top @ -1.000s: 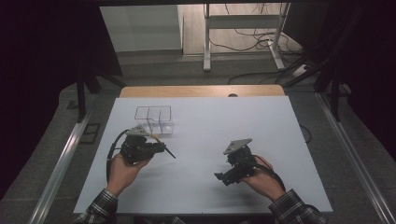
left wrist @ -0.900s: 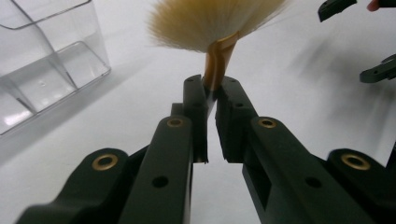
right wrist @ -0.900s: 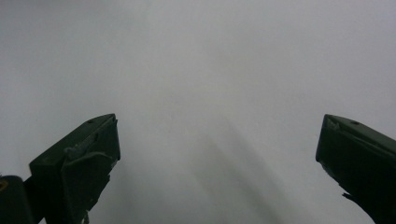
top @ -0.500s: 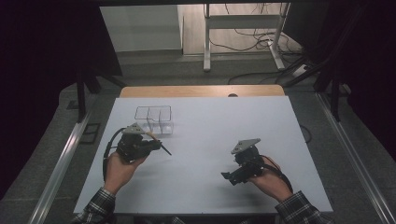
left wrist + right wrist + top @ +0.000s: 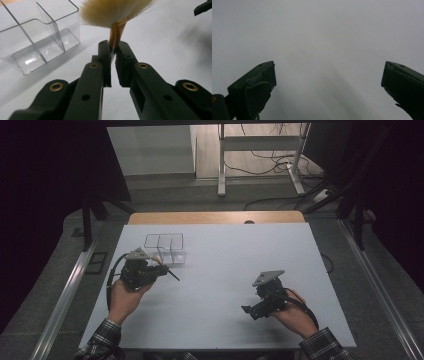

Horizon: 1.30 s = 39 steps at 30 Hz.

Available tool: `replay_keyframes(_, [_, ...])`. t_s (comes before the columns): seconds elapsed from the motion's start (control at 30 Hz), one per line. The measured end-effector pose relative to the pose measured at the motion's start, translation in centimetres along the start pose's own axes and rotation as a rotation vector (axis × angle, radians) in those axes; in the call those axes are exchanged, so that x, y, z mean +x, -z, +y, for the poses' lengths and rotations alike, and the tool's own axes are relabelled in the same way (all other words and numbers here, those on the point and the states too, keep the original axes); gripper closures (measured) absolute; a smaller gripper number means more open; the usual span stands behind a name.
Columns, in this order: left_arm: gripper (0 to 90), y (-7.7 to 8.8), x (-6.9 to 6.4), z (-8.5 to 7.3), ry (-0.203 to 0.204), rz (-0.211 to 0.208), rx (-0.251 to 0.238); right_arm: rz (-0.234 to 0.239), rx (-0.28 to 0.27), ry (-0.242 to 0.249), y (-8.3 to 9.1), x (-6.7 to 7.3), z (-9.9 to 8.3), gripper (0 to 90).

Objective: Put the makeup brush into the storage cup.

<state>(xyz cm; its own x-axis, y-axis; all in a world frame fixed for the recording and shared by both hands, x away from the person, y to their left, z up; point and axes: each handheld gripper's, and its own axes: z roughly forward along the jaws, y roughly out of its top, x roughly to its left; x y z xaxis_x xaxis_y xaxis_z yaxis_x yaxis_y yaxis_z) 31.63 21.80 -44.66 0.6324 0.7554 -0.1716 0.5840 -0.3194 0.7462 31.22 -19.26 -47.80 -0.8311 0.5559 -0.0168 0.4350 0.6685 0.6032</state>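
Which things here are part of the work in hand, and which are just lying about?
In the work:
- left gripper, shut on the brush
- brush, pale bristles fanned
- clear organiser, divided, empty, beside the brush

Not in use:
- right gripper, open, holding nothing
- cables on the floor

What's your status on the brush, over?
Left gripper shut on the fan brush, bristles up beside the clear organizer. Right gripper open, empty, over bare table. Nothing in the way.

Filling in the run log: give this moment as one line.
left gripper: shut on tan fan-bristle brush | right gripper: open, empty, over white table | clear plastic divided organizer: empty
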Motion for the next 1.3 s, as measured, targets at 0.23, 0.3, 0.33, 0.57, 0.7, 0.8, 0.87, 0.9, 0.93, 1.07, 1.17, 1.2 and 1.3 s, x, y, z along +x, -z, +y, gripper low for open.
replay_keyframes(0.23, [82.8, -0.1, 0.1, 0.4, -0.004, 0.003, -0.008, -0.009, -0.005, -0.017, 0.6, -0.3, -0.6, 0.0])
replay_keyframes(0.3, [82.8, -0.1, 0.2, 0.5, -0.006, 0.005, -0.010, -0.009, -0.005, -0.025, 0.7, -0.3, -0.8, 0.0])
replay_keyframes(0.33, [82.8, -0.1, 0.2, 0.5, -0.008, 0.006, -0.011, -0.012, -0.005, -0.025, 0.7, -0.4, -0.9, 0.0])
replay_keyframes(0.57, [82.8, -0.1, 0.4, 0.8, -0.009, 0.010, -0.019, -0.011, -0.023, -0.062, 1.4, -0.7, -1.5, 0.0])
replay_keyframes(0.7, [82.8, -0.2, 0.6, 1.1, -0.009, 0.010, -0.027, -0.020, -0.024, -0.077, 1.7, -1.0, -1.9, 0.0])
replay_keyframes(0.8, [82.8, -0.3, 0.8, 1.2, -0.010, 0.010, -0.028, -0.027, -0.028, -0.084, 1.9, -1.2, -2.2, 0.0])
replay_keyframes(0.87, [82.8, -0.3, 0.9, 1.3, -0.010, 0.011, -0.032, -0.025, -0.031, -0.098, 2.1, -1.3, -2.4, 0.0])
replay_keyframes(0.9, [82.8, -0.3, 0.9, 1.4, -0.009, 0.011, -0.033, -0.024, -0.034, -0.105, 2.2, -1.3, -2.5, 0.0])
replay_keyframes(0.93, [82.8, -0.2, 1.0, 1.4, -0.008, 0.010, -0.035, -0.026, -0.034, -0.114, 2.3, -1.4, -2.6, 0.0])
replay_keyframes(1.07, [82.8, -0.1, 1.2, 1.5, -0.005, 0.008, -0.045, -0.040, -0.055, -0.142, 2.7, -1.8, -3.0, 0.0])
replay_keyframes(1.17, [82.8, 0.0, 1.3, 1.6, -0.003, 0.006, -0.052, -0.054, -0.066, -0.157, 3.1, -2.0, -3.2, 0.0])
replay_keyframes(1.2, [82.8, 0.0, 1.4, 1.6, -0.002, 0.005, -0.054, -0.059, -0.069, -0.162, 3.3, -2.1, -3.4, 0.0])
replay_keyframes(1.3, [82.8, 0.0, 1.5, 1.8, 0.001, 0.004, -0.062, -0.076, -0.075, -0.181, 3.7, -2.4, -3.8, 0.0])
